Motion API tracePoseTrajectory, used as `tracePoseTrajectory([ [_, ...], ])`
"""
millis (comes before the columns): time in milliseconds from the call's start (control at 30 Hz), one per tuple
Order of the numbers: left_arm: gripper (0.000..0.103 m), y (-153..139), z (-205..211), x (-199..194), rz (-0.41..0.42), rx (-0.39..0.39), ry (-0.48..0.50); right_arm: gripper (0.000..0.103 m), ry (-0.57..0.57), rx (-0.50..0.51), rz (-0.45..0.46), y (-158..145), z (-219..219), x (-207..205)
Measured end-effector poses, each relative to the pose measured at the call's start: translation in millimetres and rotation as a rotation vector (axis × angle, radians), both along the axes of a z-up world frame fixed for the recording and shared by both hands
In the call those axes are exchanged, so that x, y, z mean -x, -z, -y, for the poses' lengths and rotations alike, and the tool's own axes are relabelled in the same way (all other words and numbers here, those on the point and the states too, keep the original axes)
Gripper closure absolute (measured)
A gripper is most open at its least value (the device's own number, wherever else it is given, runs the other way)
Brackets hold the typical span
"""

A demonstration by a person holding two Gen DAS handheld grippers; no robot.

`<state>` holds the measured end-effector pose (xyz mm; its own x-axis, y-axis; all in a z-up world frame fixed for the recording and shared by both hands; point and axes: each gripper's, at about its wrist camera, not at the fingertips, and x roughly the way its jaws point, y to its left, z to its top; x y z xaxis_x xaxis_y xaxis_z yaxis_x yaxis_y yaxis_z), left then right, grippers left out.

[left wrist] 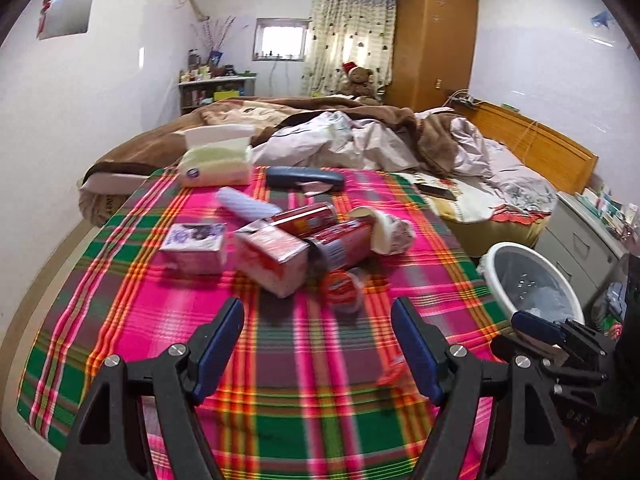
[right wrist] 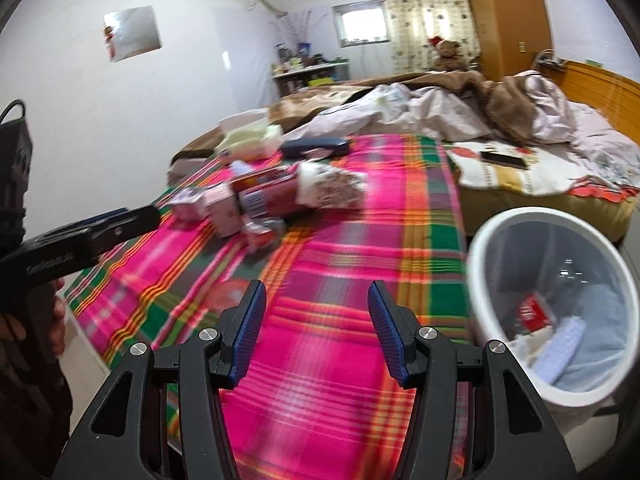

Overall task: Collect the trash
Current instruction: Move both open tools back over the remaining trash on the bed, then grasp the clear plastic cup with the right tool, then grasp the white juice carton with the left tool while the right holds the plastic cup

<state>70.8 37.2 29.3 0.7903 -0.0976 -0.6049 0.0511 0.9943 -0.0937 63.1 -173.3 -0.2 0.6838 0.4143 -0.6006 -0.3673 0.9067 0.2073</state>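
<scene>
Left wrist view: the left tool (left wrist: 316,316) hung over the plaid cloth (left wrist: 320,408), its jaws apart with nothing between them, aimed toward the litter heaped near the cloth's far middle. There lay a red carton (left wrist: 272,258), a small purple-printed box (left wrist: 194,248), red cans (left wrist: 340,236), a small red lid (left wrist: 340,286) nearest the tool, and a crumpled white wrapper (left wrist: 390,230); they seemed gathered together as the things to be cleared. A tissue pack (left wrist: 216,164) and a dark case (left wrist: 306,178) sat toward the far edge. The white bin (left wrist: 532,280) stood off the cloth's right edge, beside the right tool (left wrist: 536,330), probably kept close for short drops. Right wrist view: the right tool (right wrist: 316,328) also stood apart and empty above bare cloth near the right edge. The bin, just to its right, already held a red packet (right wrist: 532,314) and pale scraps, so collecting was likely under way, while the heap remained well apart toward the far left.
</scene>
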Motion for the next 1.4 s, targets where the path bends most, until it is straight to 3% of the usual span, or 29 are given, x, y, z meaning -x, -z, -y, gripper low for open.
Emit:
tracePoseTrajectory([
  [300, 0.025, 13.4, -26.7, -5.7, -0.035, 0.015, -0.035, 0.048, -0.118, 0.045, -0.048, 11.9, -40.3, -3.2],
  [633, 0.025, 24.4, -41.3, -31.1, -0.073, 0.043, -0.042, 0.049, -0.150, 0.091, -0.115, 25.6, -60.7, -13.8],
  [733, 0.025, 25.1, -41.4, -42.6, -0.079, 0.051, -0.039, 0.050, -0.147, 0.110, -0.125, 28.4, -62.4, -15.5],
  [833, 0.025, 24.7, -38.2, -53.6, -0.083, 0.044, -0.035, 0.067, -0.137, 0.122, -0.137, 30.6, -61.4, -19.2],
  [867, 0.025, 24.6, -36.7, -57.2, -0.082, 0.040, -0.032, 0.068, -0.136, 0.124, -0.138, 30.7, -61.1, -20.2],
  [1033, 0.024, 25.1, -34.8, -77.7, -0.097, 0.082, -0.018, 0.068, -0.112, 0.125, -0.138, 28.8, -56.5, -27.5],
  [1400, 0.021, 25.8, -23.0, -123.2, -0.123, 0.026, -0.058, 0.068, -0.050, 0.098, -0.122, 23.1, -46.4, -49.6],
])
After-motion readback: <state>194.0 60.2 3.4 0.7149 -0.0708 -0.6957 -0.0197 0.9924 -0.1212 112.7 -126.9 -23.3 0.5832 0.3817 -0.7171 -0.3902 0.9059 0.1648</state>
